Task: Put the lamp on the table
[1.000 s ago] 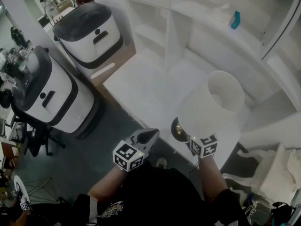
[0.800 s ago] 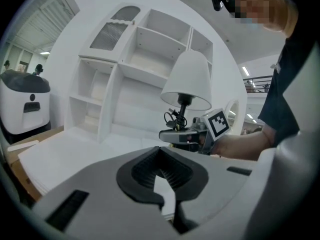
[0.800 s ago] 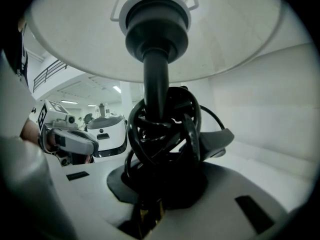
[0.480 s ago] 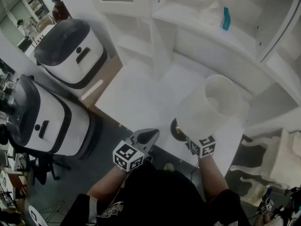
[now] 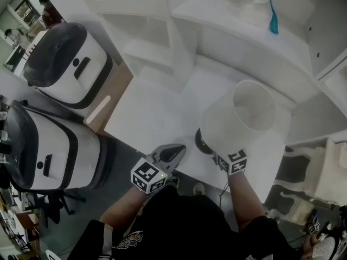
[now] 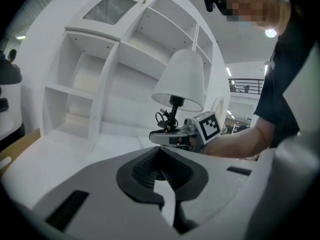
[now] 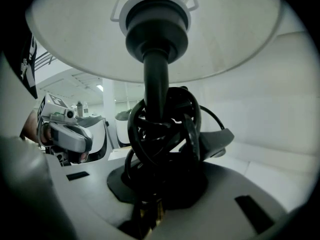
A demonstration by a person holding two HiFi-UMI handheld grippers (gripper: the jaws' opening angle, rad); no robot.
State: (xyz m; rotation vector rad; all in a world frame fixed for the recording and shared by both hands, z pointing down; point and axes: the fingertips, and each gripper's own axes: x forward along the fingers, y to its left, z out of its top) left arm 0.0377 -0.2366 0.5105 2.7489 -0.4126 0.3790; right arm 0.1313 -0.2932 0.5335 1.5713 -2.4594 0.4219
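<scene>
Jaws of the right gripper (image 5: 213, 154) are seen, in the head view, clamped below the shade of the white-shaded table lamp (image 5: 241, 118), at the near edge of the white tabletop (image 5: 152, 118). The left gripper (image 5: 172, 155) is just beside it, not touching.

From the left gripper view, its jaws are closed on nothing, with the lamp beyond them.

From the right gripper view, the lamp's dark stem, wound with black cord (image 7: 165, 129), is gripped between the jaws.

No legible writing in any view

No text, brand, number or label can be read. Only black-and-white square patterns are seen on the cubes of the left gripper (image 5: 179, 150) and the right gripper (image 5: 216, 155), and no letters or digits are carried by them.
</scene>
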